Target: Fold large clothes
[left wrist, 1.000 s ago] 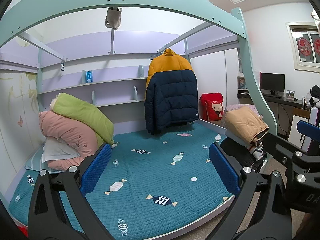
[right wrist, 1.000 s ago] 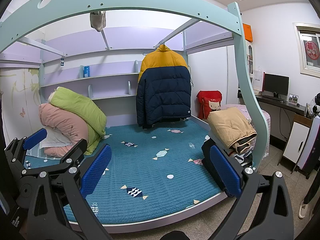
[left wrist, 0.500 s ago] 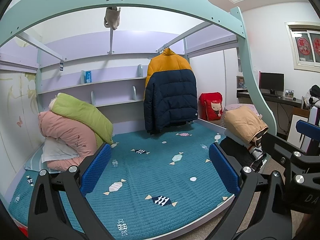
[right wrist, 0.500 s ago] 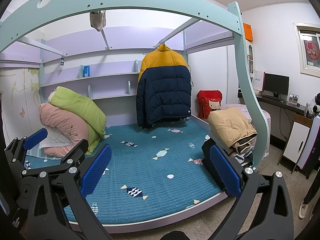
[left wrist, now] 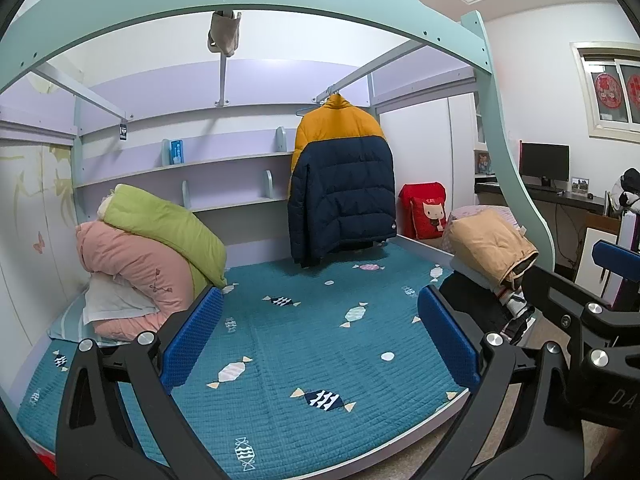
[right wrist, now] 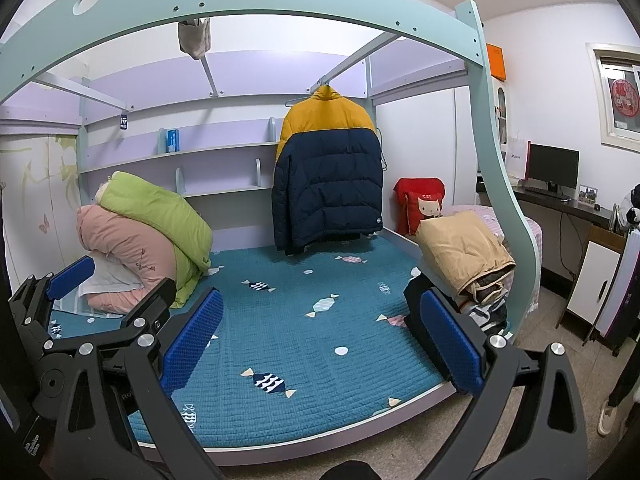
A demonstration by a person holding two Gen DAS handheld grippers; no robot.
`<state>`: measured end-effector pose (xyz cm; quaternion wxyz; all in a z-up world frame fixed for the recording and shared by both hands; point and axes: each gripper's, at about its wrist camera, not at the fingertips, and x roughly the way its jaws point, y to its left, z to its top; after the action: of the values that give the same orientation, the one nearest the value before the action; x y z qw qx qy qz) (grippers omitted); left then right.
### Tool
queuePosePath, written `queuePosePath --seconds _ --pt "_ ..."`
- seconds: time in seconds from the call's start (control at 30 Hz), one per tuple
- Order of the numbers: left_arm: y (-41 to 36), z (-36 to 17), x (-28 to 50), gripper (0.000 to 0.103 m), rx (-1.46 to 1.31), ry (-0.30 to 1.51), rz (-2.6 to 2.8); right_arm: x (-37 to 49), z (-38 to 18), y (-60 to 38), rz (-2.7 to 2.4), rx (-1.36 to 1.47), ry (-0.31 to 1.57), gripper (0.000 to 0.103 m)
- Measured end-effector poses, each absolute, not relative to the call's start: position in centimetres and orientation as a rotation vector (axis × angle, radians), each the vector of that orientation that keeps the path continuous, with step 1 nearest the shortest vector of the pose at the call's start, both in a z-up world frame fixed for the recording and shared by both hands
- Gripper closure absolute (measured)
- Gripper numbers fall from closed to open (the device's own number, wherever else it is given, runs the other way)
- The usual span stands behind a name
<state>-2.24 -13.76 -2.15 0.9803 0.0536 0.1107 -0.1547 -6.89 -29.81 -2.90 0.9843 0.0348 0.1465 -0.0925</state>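
Observation:
A yellow and navy puffer jacket (left wrist: pixel 340 184) hangs from a rail under the loft at the back of the bed; it also shows in the right wrist view (right wrist: pixel 326 172). A folded tan coat (left wrist: pixel 490 242) lies on a pile of clothes at the bed's right end, also seen in the right wrist view (right wrist: pixel 462 252). My left gripper (left wrist: pixel 320 340) is open and empty, well in front of the bed. My right gripper (right wrist: pixel 316 340) is open and empty too, beside the left one.
The bed has a teal quilted cover (left wrist: pixel 304 344) with candy prints. Rolled pink and green duvets (left wrist: pixel 152 240) lie at its left end. A red cat cushion (left wrist: pixel 426 210) sits at the back right. A desk with a monitor (left wrist: pixel 546 164) stands at the right.
The left wrist view has shifted very slightly; the right has not moved. Both grippers stay open.

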Motion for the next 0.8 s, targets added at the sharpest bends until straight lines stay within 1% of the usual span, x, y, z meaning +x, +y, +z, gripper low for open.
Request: queuePosePath --seconds 0.57,0.8 --pt "-13.6 -2.3 -1.8 0.005 0.109 0.227 -0.312 -6.7 -3.4 -29.7 -0.189 0.077 0.303 0.007" --pt "-13.1 -3.2 -1.1 0.005 0.113 0.235 -0.312 -6.2 -3.7 -29.6 -0.19 0.082 0.312 0.007"
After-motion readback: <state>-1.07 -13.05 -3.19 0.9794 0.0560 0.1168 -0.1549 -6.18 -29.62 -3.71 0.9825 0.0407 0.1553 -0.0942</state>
